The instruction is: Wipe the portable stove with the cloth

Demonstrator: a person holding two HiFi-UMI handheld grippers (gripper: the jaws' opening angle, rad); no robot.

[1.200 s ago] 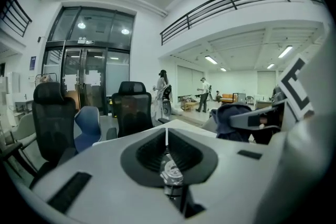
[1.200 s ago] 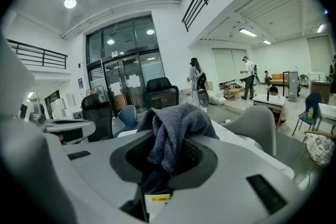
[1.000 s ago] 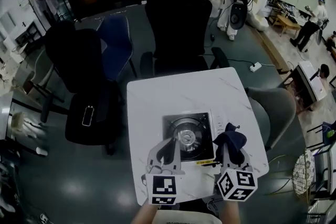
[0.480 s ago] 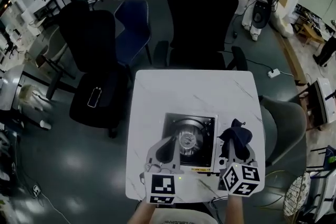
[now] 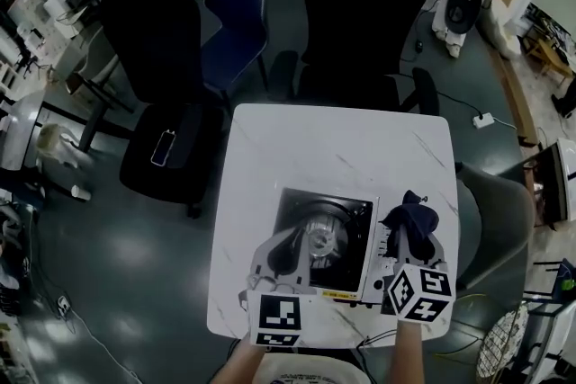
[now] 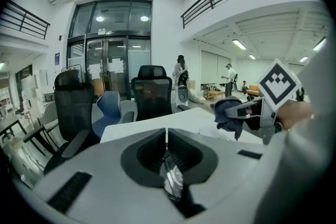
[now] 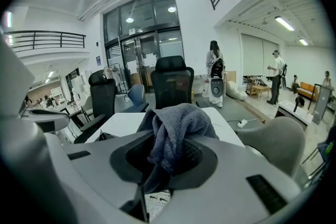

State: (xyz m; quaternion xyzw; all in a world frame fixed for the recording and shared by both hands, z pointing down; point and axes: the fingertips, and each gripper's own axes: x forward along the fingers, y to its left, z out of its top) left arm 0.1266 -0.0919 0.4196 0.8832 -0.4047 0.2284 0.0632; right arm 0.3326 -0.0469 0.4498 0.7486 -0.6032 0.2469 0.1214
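the left gripper is holding its fingers pressed together with nothing between them, and it is hovering over the near left part of the portable stove; whether it is touching the stove cannot be told. the right gripper is pinching a dark blue-grey cloth between its fingers, with the cloth bunching up above the tips and a fold hanging down below them. this gripper is sitting just right of the stove's right edge, over the white marbled tabletop. the stove is lying on the near half of the tabletop, its round shiny burner facing up. a black office chair is standing at the far side of the tabletop.
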